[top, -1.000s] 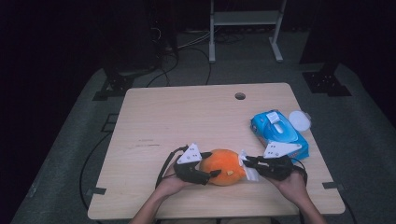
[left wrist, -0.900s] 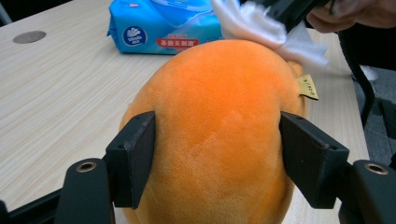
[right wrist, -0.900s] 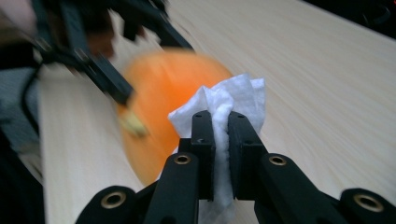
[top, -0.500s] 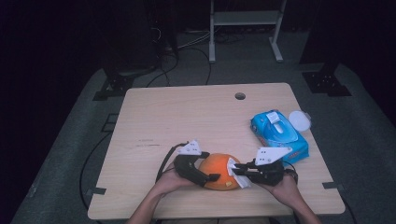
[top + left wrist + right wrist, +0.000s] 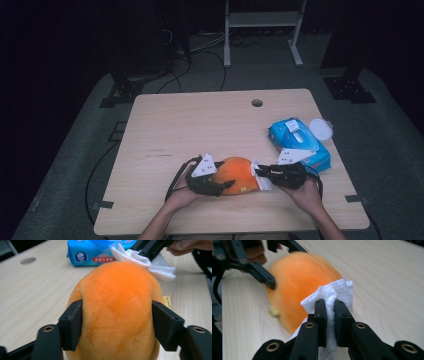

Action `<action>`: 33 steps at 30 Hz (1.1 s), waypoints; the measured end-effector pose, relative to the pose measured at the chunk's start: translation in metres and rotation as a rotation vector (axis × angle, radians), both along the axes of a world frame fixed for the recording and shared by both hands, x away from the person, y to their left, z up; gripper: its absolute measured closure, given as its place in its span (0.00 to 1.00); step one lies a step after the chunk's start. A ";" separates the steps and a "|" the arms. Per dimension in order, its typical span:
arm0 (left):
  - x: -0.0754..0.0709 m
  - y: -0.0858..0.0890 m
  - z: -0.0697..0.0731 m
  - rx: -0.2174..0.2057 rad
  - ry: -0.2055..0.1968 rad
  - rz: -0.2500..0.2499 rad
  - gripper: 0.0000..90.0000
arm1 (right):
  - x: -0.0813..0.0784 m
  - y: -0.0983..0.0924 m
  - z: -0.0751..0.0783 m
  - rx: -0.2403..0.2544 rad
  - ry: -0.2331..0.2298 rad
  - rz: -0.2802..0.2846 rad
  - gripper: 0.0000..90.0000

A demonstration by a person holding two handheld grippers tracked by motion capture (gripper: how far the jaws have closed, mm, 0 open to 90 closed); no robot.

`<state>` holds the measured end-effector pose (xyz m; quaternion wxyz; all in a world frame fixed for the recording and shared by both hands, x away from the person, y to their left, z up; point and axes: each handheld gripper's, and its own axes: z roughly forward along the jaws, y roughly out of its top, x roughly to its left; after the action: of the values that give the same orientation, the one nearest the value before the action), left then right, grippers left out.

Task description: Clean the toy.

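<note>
Right now the left gripper is clamping the orange plush toy by its near end, one black jaw pressing into each flank; its jaws have just been closing in again onto the toy after letting wider for an instant, and the plush is bulging a little between them. Directly across from it, at the toy's far end, the right gripper is pinching a folded white wipe tight between its jaws and laying the wad against the orange fabric, so the two tools are meeting nose to nose over the toy near the table's front edge. Just behind the right gripper the blue pack of wipes is lying flat, with a small white round lid beside it farther out. I judge the step to be wiping the toy clean. To do it well, the left hand should be holding steady and firm enough that the soft body is not rolling away under the strokes, while the right should be dragging the wipe flat along the surface with light pressure rather than poking with the jaw tips. The right gripper view is blurring around the toy, so how firmly the wipe is bearing on the plush I cannot tell.
</note>
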<state>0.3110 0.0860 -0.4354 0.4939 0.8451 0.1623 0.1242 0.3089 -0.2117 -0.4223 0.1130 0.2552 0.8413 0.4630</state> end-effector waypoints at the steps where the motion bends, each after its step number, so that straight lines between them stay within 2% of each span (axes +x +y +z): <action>1: 0.000 0.000 -0.001 -0.005 0.001 -0.003 0.33 | 0.000 -0.001 -0.001 -0.011 0.001 -0.005 0.90; 4: -0.001 -0.005 -0.001 -0.002 -0.006 -0.003 0.30 | -0.005 0.005 0.004 0.006 -0.018 0.009 0.90; 7: -0.006 -0.011 -0.001 0.018 -0.045 -0.022 0.29 | -0.011 0.017 0.014 0.066 -0.036 0.068 0.90; 9: -0.008 -0.012 -0.001 0.039 -0.064 -0.026 0.29 | -0.011 0.022 0.015 0.040 -0.055 0.079 0.90; 10: -0.008 -0.012 -0.001 0.039 -0.061 -0.027 0.29 | -0.011 0.023 0.013 0.033 -0.053 0.078 0.90; 12: -0.006 -0.010 -0.001 0.029 -0.051 -0.028 0.29 | -0.006 0.017 0.008 0.052 -0.024 0.066 0.90; 15: -0.006 -0.010 -0.002 0.022 -0.047 -0.031 0.29 | -0.002 0.005 0.003 0.007 -0.020 0.007 0.90; 17: -0.007 -0.011 -0.001 0.025 -0.048 -0.033 0.29 | -0.001 0.001 0.001 0.017 -0.001 -0.008 0.90; 19: -0.008 -0.013 0.000 0.036 -0.056 -0.036 0.29 | -0.004 0.005 0.007 0.046 -0.008 0.016 0.90; 20: -0.009 -0.015 0.000 0.043 -0.067 -0.041 0.29 | -0.006 0.009 0.011 0.083 -0.013 0.054 0.90; 21: -0.011 -0.017 0.000 0.053 -0.075 -0.045 0.29 | -0.009 0.016 0.014 0.097 -0.018 0.078 0.90; 22: -0.012 -0.018 0.001 0.066 -0.086 -0.048 0.29 | -0.011 0.023 0.016 0.072 -0.037 0.090 0.90; 23: -0.012 -0.018 0.002 0.073 -0.081 -0.051 0.28 | -0.012 0.029 0.016 0.031 -0.057 0.095 0.90; 24: -0.011 -0.017 0.002 0.063 -0.071 -0.053 0.25 | -0.012 0.030 0.015 0.014 -0.063 0.098 0.90; 26: -0.006 -0.011 0.005 0.006 -0.028 -0.044 0.20 | -0.008 0.024 0.010 0.038 -0.028 0.087 0.90; 27: -0.002 -0.007 0.006 -0.025 0.008 -0.033 0.18 | -0.007 0.020 0.010 0.035 -0.025 0.080 0.90; 28: 0.000 -0.005 0.007 -0.031 0.030 -0.017 0.14 | -0.006 0.016 0.008 0.030 -0.026 0.063 0.90; 29: 0.005 -0.002 0.005 -0.039 0.086 -0.006 0.11 | -0.006 0.013 0.008 0.028 -0.025 0.057 0.90; 30: 0.008 -0.001 0.004 -0.044 0.121 -0.010 0.12 | -0.005 0.009 0.008 0.028 -0.021 0.045 0.90; 31: 0.009 0.000 0.002 -0.048 0.138 -0.007 0.13 | -0.005 0.008 0.008 0.020 -0.023 0.038 0.90; 33: 0.006 -0.001 0.000 -0.038 0.112 -0.011 0.22 | -0.005 0.008 0.009 0.003 -0.030 0.029 0.90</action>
<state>0.3170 0.0852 -0.4354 0.5007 0.8421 0.1873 0.0709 0.3038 -0.2033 -0.4130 0.1184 0.2361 0.8423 0.4698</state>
